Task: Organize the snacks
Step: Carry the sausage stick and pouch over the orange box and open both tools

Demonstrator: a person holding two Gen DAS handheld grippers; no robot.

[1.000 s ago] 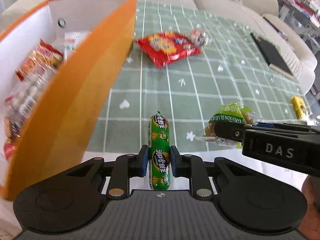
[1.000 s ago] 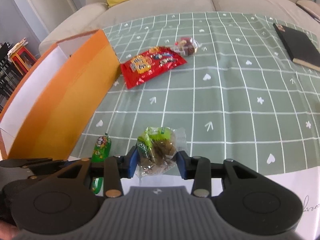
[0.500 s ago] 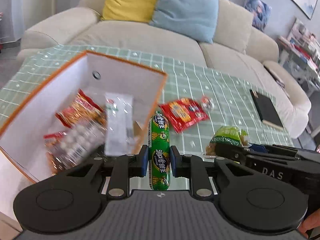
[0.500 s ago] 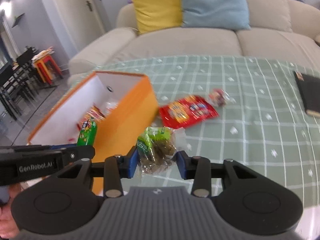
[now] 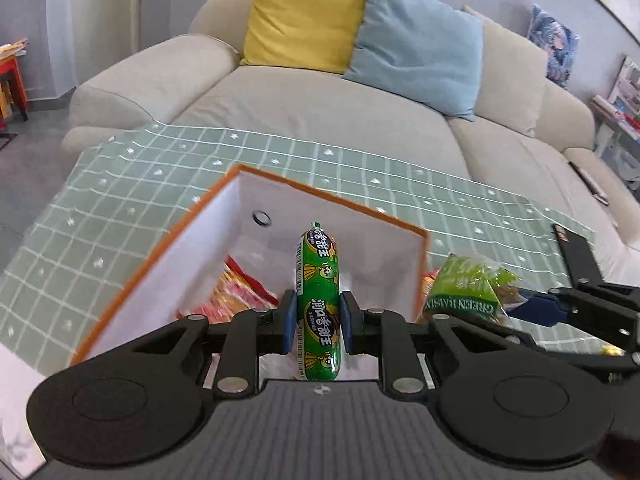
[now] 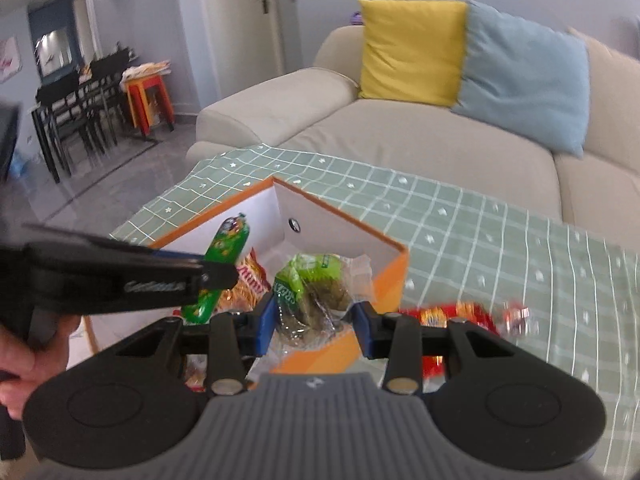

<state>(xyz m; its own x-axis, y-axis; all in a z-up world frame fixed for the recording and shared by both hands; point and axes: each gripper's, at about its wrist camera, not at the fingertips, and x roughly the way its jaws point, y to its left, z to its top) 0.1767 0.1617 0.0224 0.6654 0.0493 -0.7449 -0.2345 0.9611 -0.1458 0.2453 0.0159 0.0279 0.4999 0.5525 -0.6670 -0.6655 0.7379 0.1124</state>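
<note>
My left gripper (image 5: 318,322) is shut on a green sausage stick (image 5: 318,280) and holds it upright above the open orange box (image 5: 328,200), whose inside is white and holds red snack packs (image 5: 240,292). My right gripper (image 6: 316,322) is shut on a green raisin bag (image 6: 316,292) and holds it over the box's right wall (image 6: 390,276). The raisin bag also shows in the left wrist view (image 5: 464,288), and the sausage stick in the right wrist view (image 6: 220,264). A red snack pack (image 6: 452,314) and a small wrapped sweet (image 6: 516,316) lie on the green checked tablecloth (image 6: 500,248).
A beige sofa (image 5: 320,96) with a yellow cushion (image 5: 304,20) and a blue cushion (image 5: 416,44) stands behind the table. A black book (image 5: 576,256) lies at the table's right. Chairs and a red stool (image 6: 148,100) stand at the far left.
Both grippers have risen from the tabletop and moved left over the orange box, each still holding its snack. The views now tilt up towards the sofa.
</note>
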